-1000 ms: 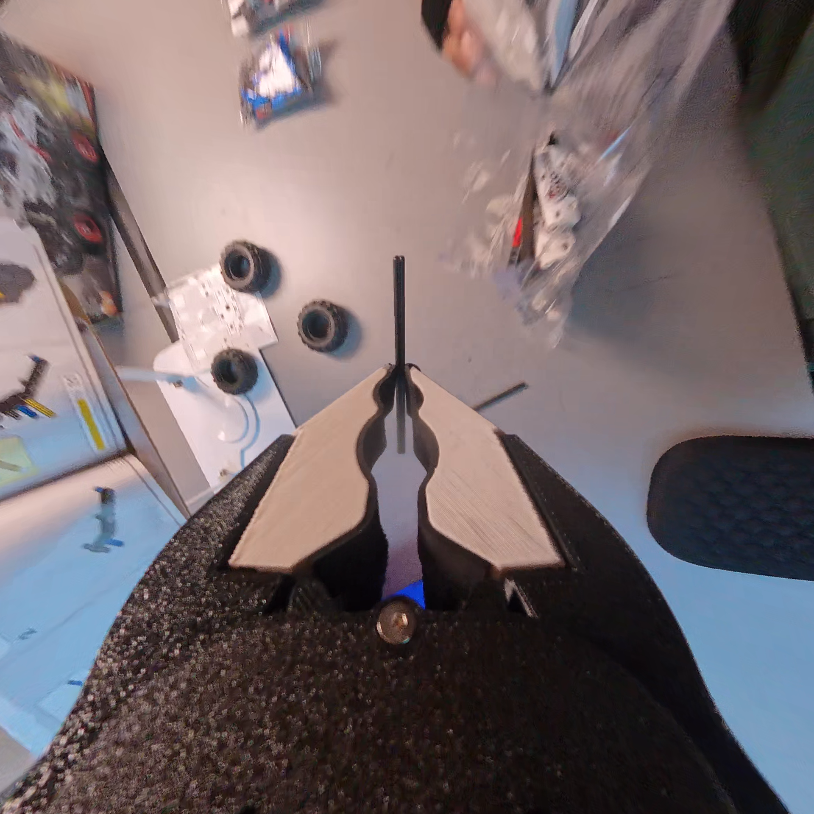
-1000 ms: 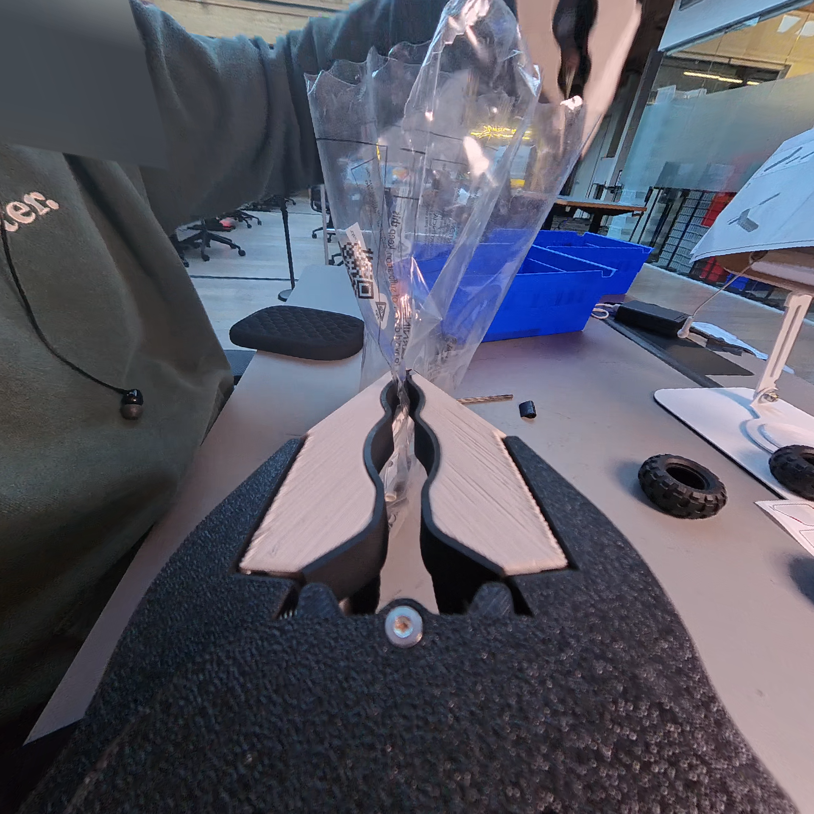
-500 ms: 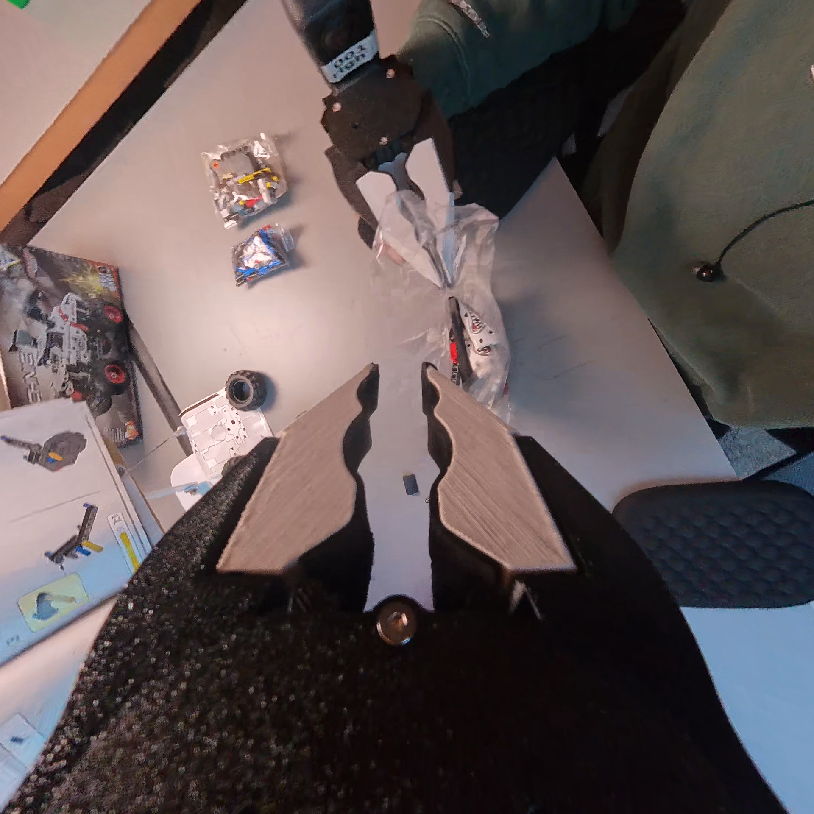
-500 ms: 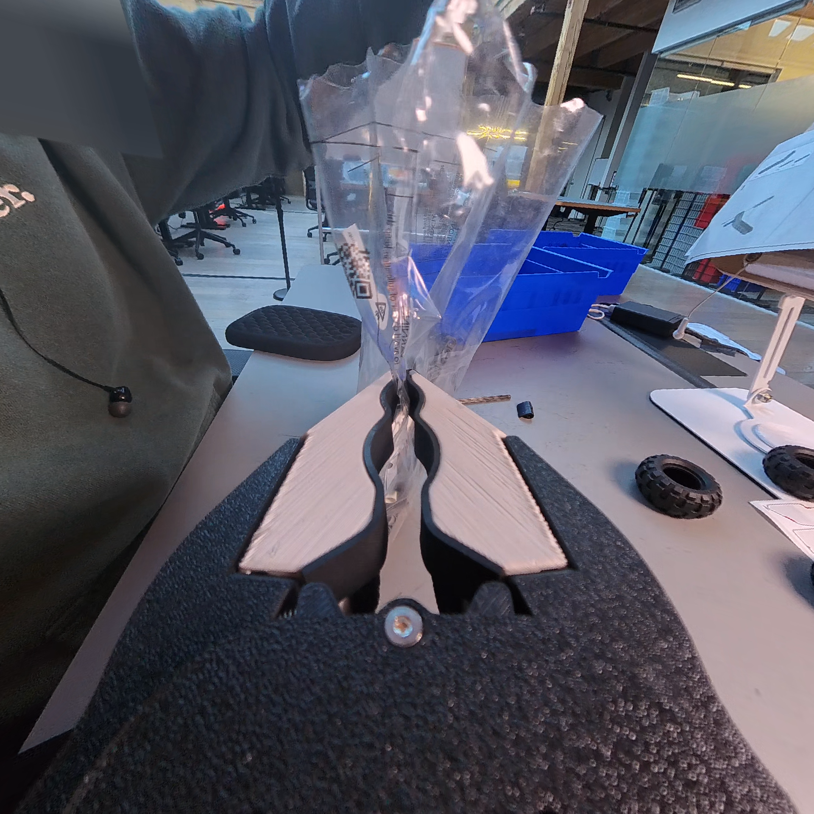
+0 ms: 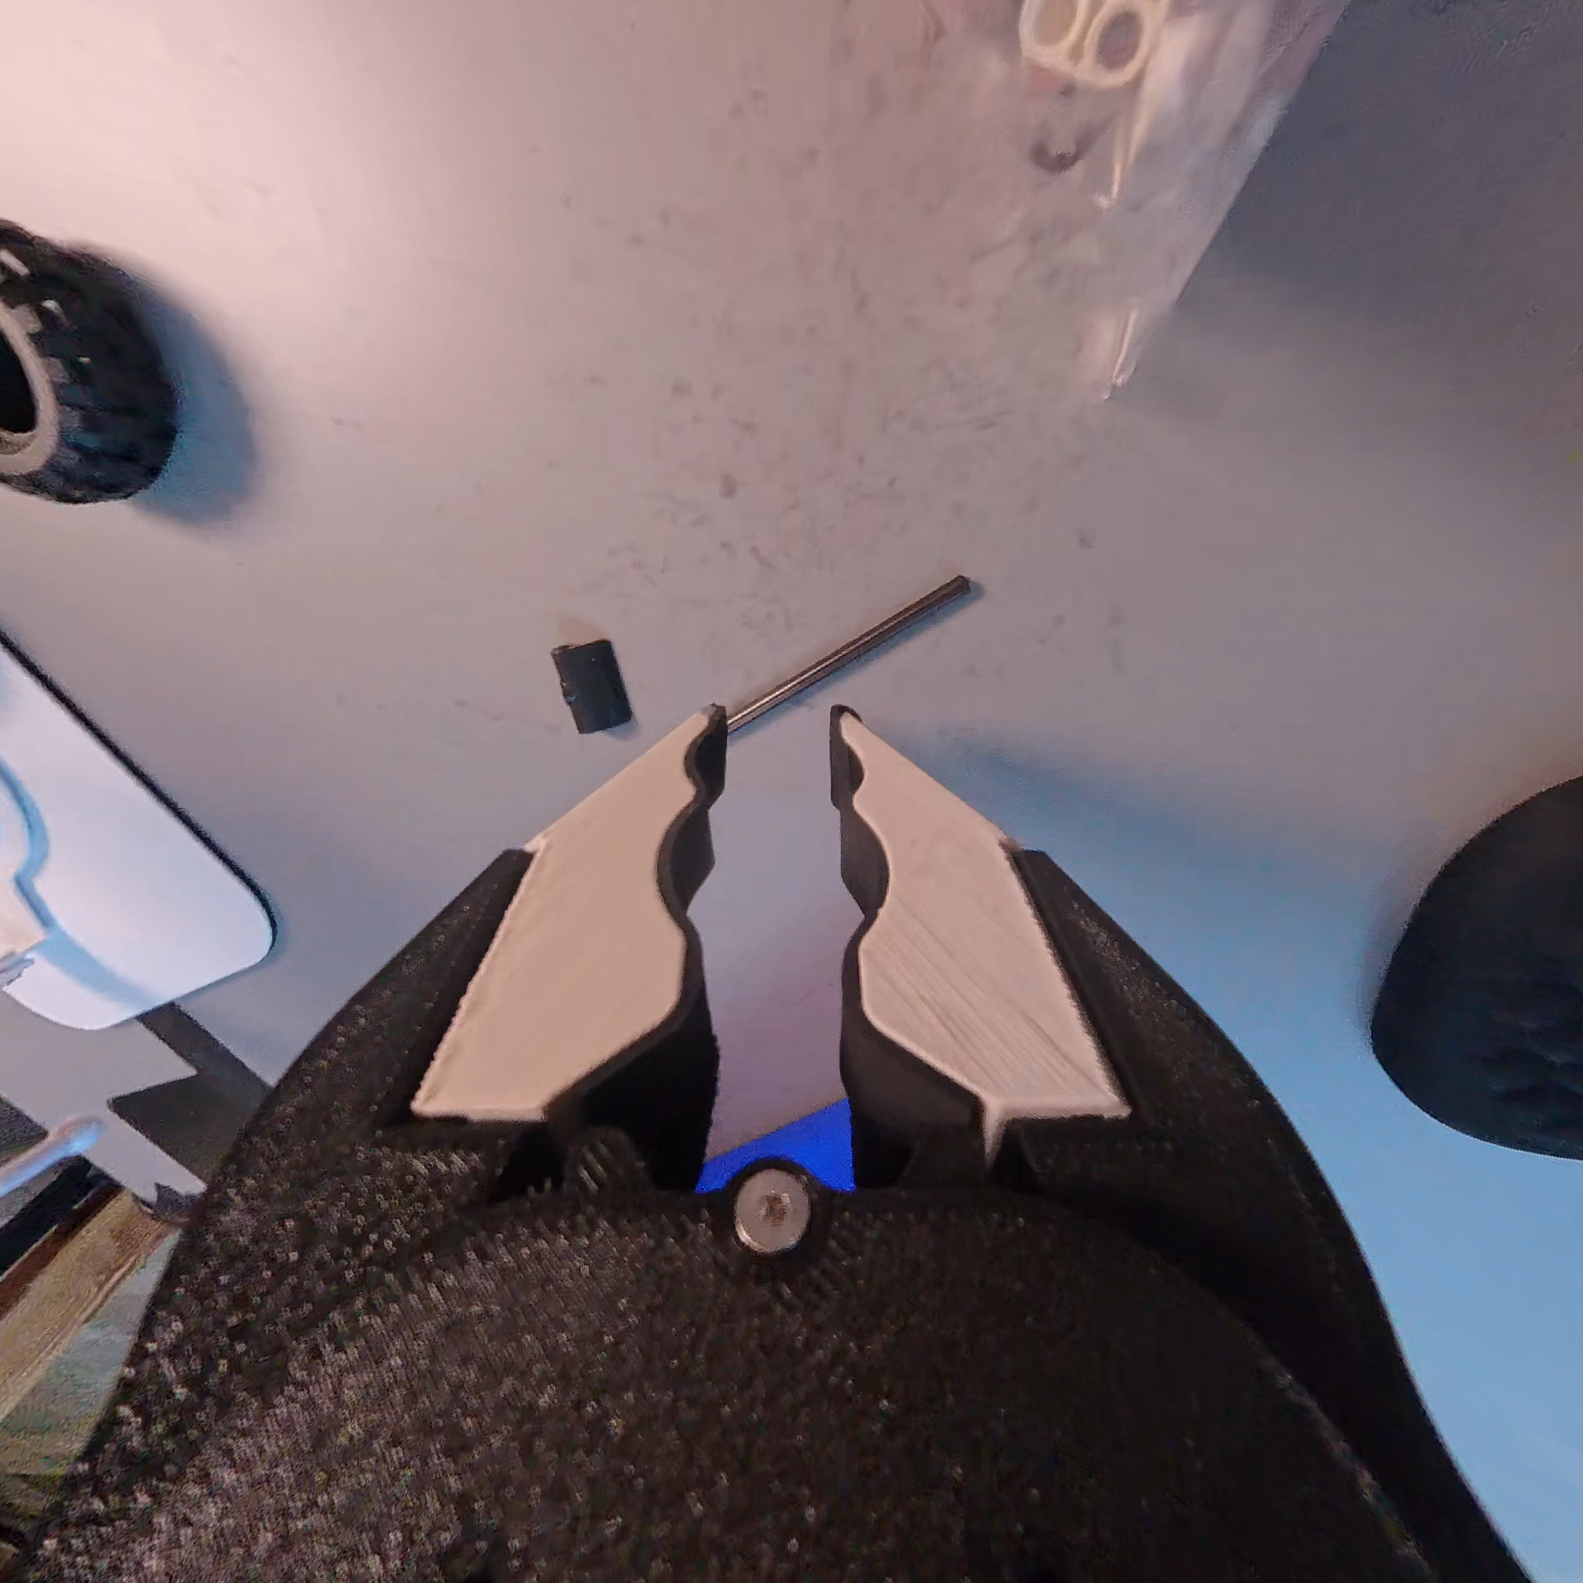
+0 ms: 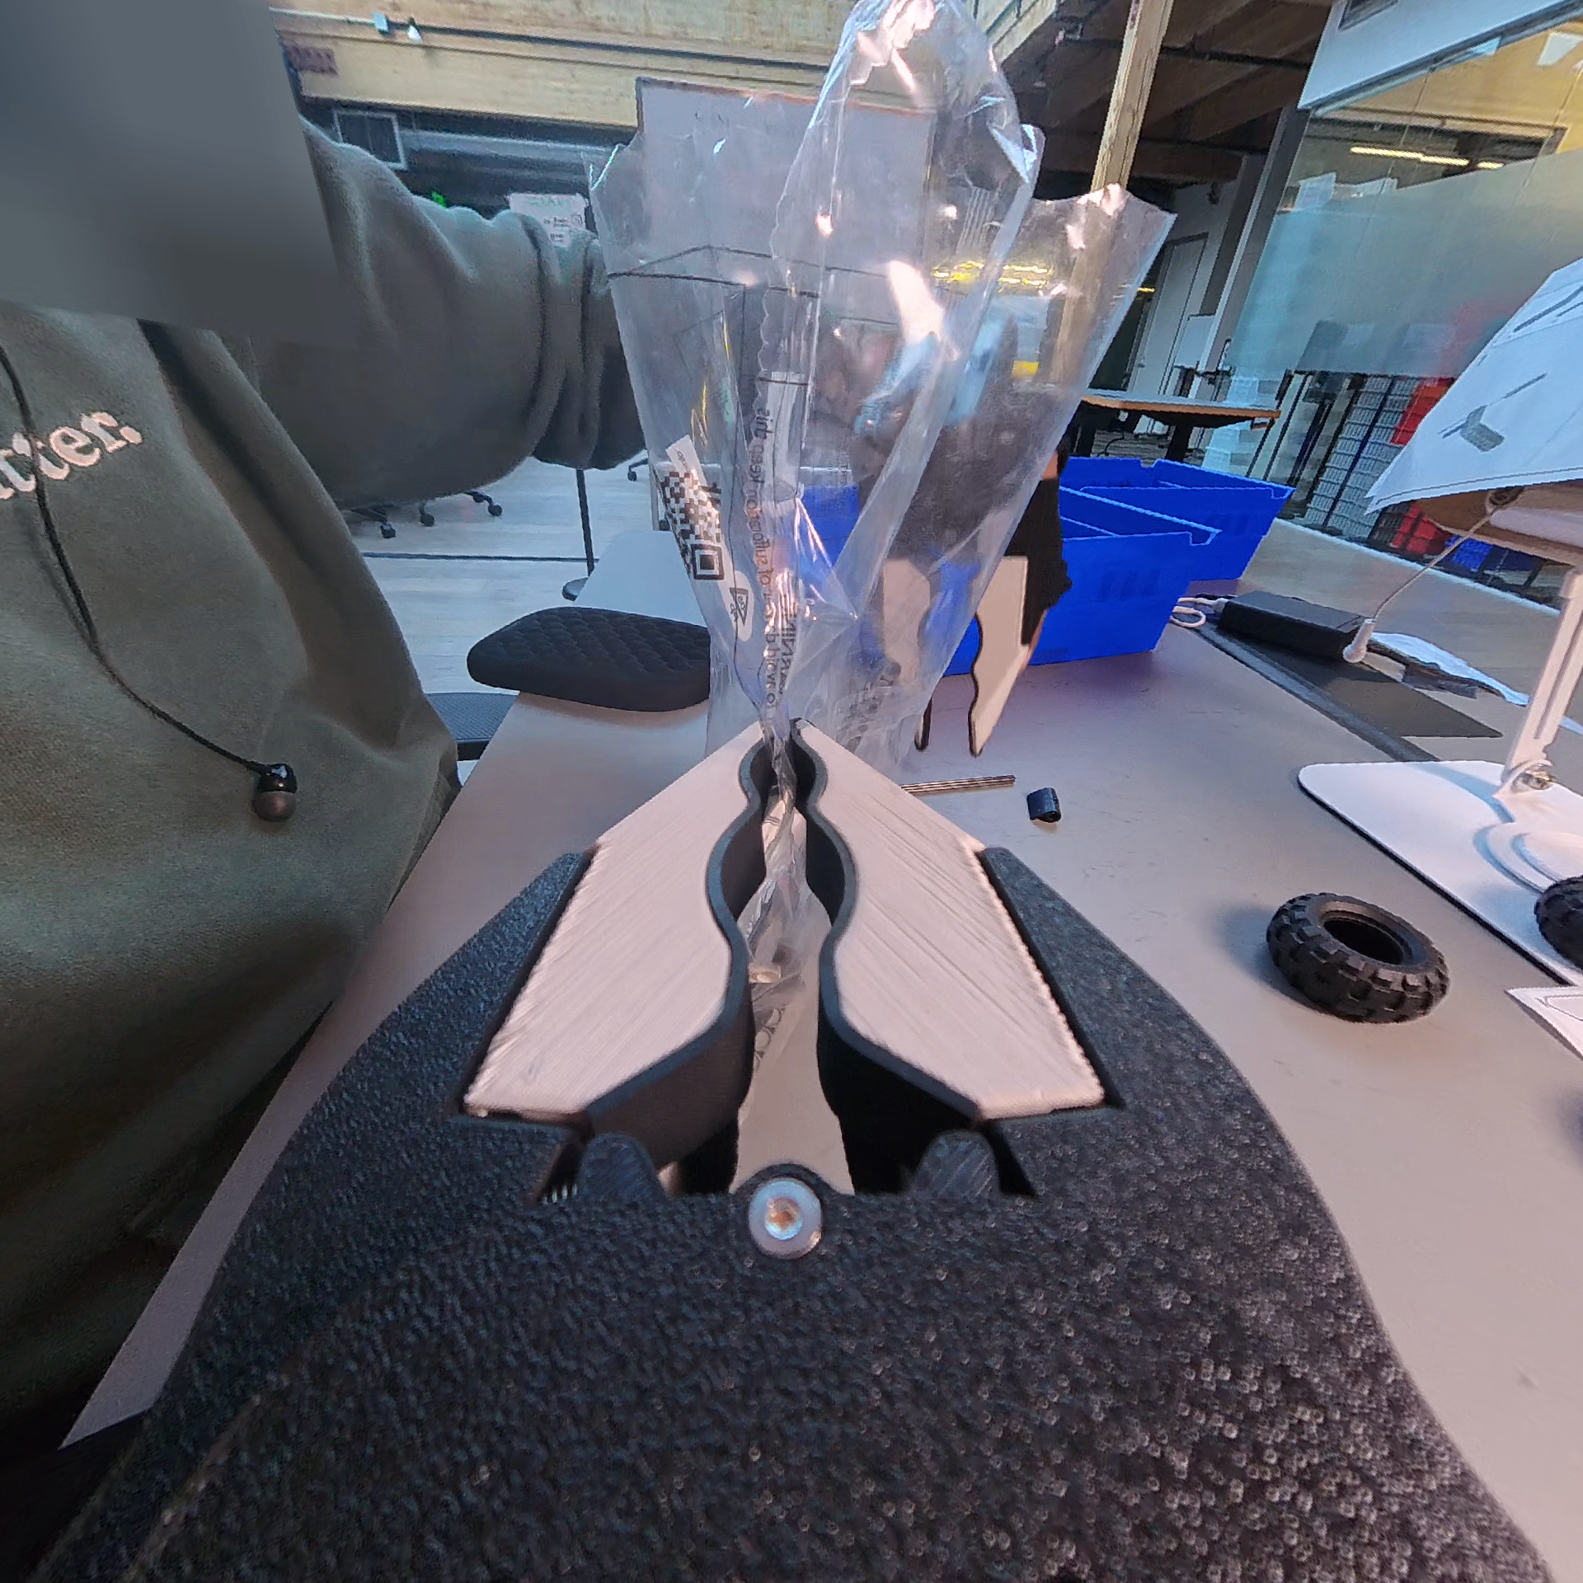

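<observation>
The left gripper (image 5: 778,718) hangs low over the grey table (image 5: 600,257), jaws spread, nothing between them. Just past its tips lies a thin dark rod (image 5: 848,655), one end running to the left fingertip, though I can't tell whether they touch. Beside the rod sits a small black sleeve (image 5: 591,688), near but apart from it. Only the left wrist view looks down on them like this; it also catches a knobbly black tyre (image 5: 81,377) at the left edge, blurred, and a white stand base (image 5: 128,908) below it. Top right, a clear bag (image 5: 1139,171) drifts in with pale pieces inside, too smeared to name.

The right wrist view gives the side-on picture. The right gripper (image 6: 784,743) is pressed together on the neck of that bag (image 6: 822,385), which stands up from the jaws, crinkled and mostly hollow; some small pieces sit in the bunched plastic down between the fingers. Through and beside the film shows the left gripper (image 6: 951,737), tips pointing down at the table. The rod (image 6: 959,783) and sleeve (image 6: 1042,803) lie just right of the pinch. Further right, a tyre (image 6: 1356,957) lies flat on the table, and a second one sits on the stand base (image 6: 1413,814). Behind is a blue bin (image 6: 1148,557), contents hidden. A person in a green hoodie (image 6: 171,685) fills the left side.
</observation>
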`<action>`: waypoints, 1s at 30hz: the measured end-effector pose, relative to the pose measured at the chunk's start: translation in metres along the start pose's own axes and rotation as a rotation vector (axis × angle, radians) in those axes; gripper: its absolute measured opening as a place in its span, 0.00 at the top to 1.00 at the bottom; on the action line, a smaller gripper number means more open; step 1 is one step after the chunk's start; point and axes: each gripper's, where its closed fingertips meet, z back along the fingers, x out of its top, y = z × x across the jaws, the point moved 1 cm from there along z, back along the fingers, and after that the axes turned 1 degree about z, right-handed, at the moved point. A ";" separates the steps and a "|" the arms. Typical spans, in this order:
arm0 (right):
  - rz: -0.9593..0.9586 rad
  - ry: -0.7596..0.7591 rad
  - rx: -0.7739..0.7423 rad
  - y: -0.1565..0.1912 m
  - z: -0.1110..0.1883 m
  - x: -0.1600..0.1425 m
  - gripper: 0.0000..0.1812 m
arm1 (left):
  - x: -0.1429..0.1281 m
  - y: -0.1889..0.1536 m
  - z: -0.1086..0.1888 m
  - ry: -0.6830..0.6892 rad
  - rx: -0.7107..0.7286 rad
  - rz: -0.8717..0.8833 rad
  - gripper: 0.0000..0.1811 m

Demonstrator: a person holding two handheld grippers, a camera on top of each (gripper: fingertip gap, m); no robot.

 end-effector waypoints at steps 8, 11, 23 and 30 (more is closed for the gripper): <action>-0.015 -0.004 -0.003 -0.002 0.001 -0.002 1.00 | -0.009 -0.003 -0.023 0.093 -0.083 -0.091 0.95; -0.008 -0.002 -0.002 -0.002 0.002 -0.001 1.00 | -0.009 -0.006 -0.023 0.089 -0.098 -0.058 0.98; 0.000 -0.006 0.018 0.002 0.002 0.001 1.00 | -0.028 0.022 0.070 -0.119 0.089 0.292 0.98; 0.023 0.007 0.001 0.003 0.000 0.002 1.00 | 0.084 0.033 0.242 -0.451 0.236 0.145 0.98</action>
